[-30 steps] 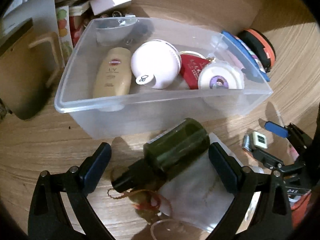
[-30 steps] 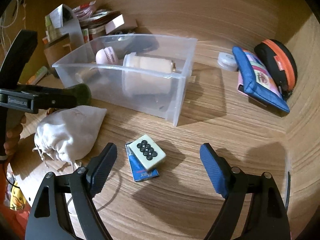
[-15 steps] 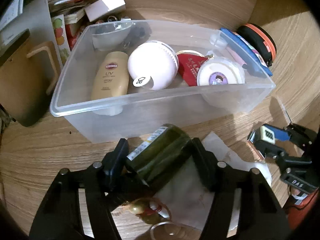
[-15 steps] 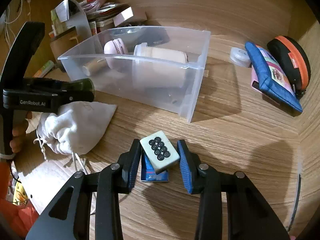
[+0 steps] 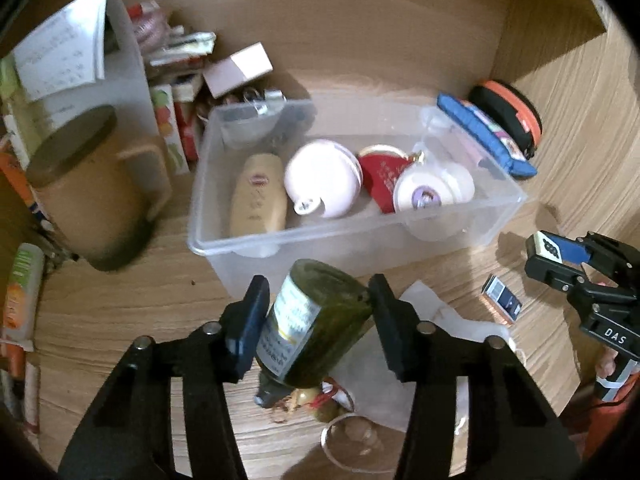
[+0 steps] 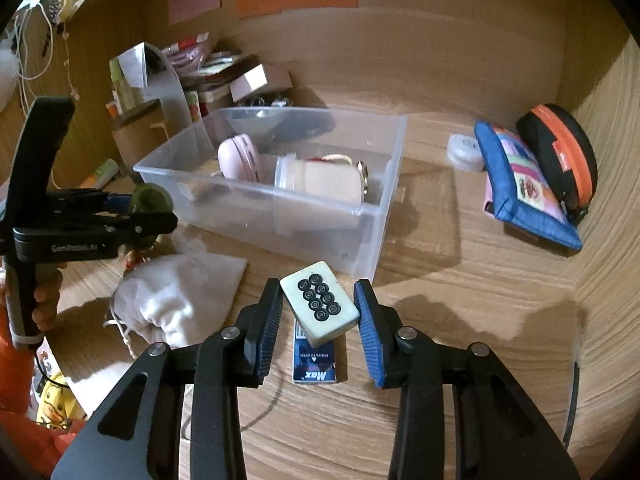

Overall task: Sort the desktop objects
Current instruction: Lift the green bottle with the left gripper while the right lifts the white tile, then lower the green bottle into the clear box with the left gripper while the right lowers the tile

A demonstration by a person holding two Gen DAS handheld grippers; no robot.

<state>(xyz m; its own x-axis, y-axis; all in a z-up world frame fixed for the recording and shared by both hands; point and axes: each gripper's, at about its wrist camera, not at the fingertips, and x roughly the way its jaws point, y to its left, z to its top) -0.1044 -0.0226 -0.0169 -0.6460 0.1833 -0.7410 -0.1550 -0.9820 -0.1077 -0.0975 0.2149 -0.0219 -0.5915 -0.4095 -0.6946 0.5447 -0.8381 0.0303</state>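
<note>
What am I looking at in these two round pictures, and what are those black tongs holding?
There is no robot here: a person holds a pair of hand tongs in each hand, and each pair carries a wide-angle camera looking forward along its two fingers. That is why the pictures look round and bent.

The left camera shows the left tongs shut on a dark green bottle, held above a white cloth pouch. The right camera shows the right tongs shut on a pale tile with black rings, over a small blue box lying on the wooden desk.

Behind both stands a clear plastic bin already holding toiletries. A blue pouch and a black-and-orange case lie to the right of it.
</note>
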